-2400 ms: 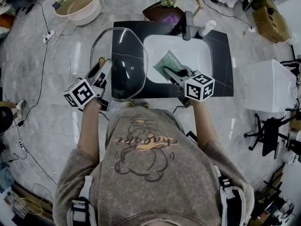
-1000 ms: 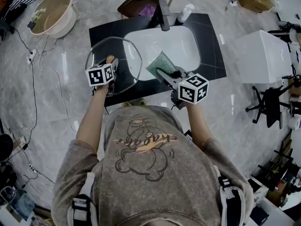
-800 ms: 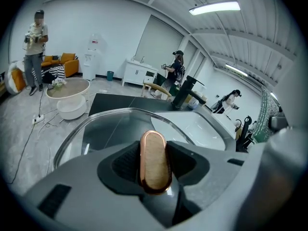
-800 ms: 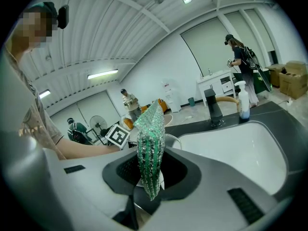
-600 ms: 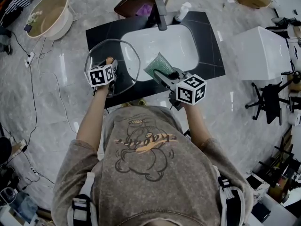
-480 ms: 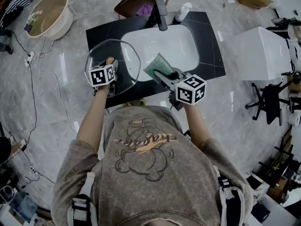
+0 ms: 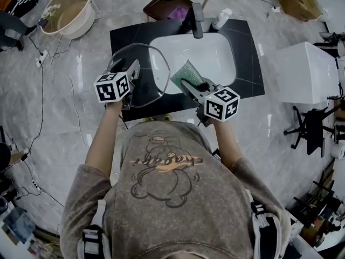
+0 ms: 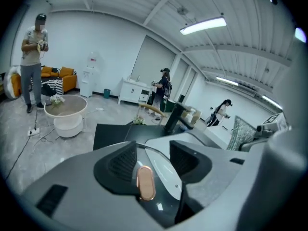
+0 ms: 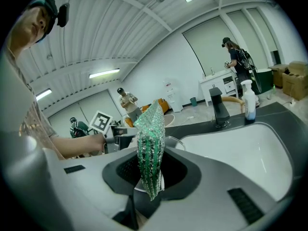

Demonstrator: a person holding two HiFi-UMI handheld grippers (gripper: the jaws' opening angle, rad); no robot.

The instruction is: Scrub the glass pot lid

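The glass pot lid (image 7: 150, 72) lies on the black counter (image 7: 249, 53), left of the sink, its edge over the basin. My left gripper (image 7: 133, 69) hovers over the lid's near side. In the left gripper view the copper handle (image 8: 146, 183) sits low between the jaws of the left gripper (image 8: 154, 153). The jaws have just been opening, and the pads stand apart from the handle. My right gripper (image 7: 187, 83) is shut on a green scrub cloth (image 7: 188, 72), held upright (image 9: 150, 143) beside the lid over the sink's left edge.
The white sink (image 7: 215, 58) has a black faucet (image 7: 197, 20) and a spray bottle (image 7: 221, 19) behind it. A beige tub (image 7: 67, 9) stands on the floor at far left, a white box (image 7: 310, 72) at right. Cables trail on the floor at left.
My left gripper has risen toward the camera above the lid, and the lid stays on the counter. The right gripper holds the cloth in the same place.
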